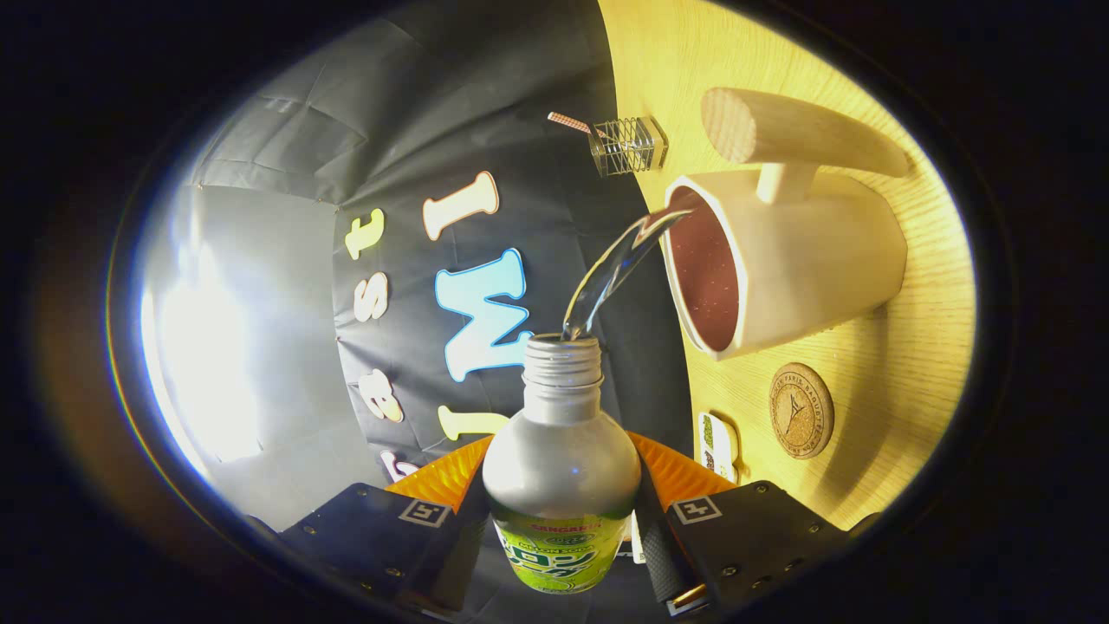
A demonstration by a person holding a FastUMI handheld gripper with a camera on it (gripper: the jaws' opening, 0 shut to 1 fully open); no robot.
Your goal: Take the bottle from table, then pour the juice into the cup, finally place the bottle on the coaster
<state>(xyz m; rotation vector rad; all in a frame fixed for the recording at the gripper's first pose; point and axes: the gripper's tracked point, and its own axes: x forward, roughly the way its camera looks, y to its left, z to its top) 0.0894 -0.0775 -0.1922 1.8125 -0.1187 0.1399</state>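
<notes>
Silver SANGARIA-labelled bottle point(560, 472) clamped in hand-held gripper point(561, 537), juice point(617, 264) streaming into cup point(784, 260).

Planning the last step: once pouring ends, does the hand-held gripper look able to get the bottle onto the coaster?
Probably yes. The hand-held gripper is shut on the bottle, and the coaster lies bare on the table beside the cup, nothing on it.
</notes>
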